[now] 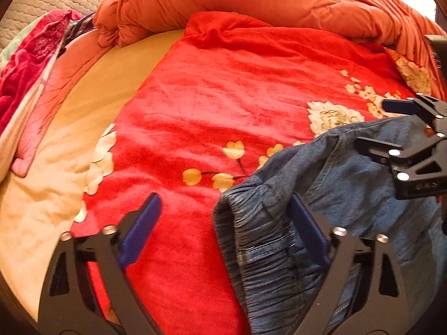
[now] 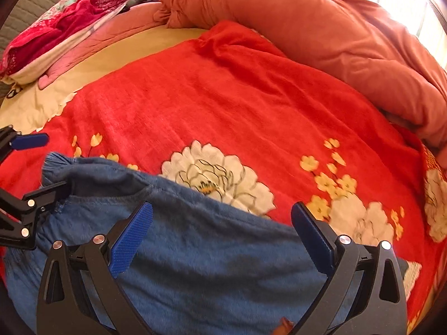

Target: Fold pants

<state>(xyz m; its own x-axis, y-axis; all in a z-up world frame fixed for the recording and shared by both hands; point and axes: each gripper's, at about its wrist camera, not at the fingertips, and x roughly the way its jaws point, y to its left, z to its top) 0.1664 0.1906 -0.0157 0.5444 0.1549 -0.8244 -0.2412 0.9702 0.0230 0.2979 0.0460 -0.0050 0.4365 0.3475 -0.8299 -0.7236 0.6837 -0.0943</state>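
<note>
Blue denim pants [image 2: 195, 251] being spread on a red floral blanket [image 1: 223, 97]; left gripper [image 1: 223, 223] and right gripper [image 2: 222, 223] being held wide apart, nothing clamped

Left gripper [image 1: 226, 217] and right gripper [image 2: 222, 223] both gape wide, side by side.

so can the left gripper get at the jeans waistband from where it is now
Probably yes. The left gripper is open, and the waistband of the jeans already sits between its fingers with nothing over it. The right gripper, also open, hovers further along the jeans, out of the way.
</note>
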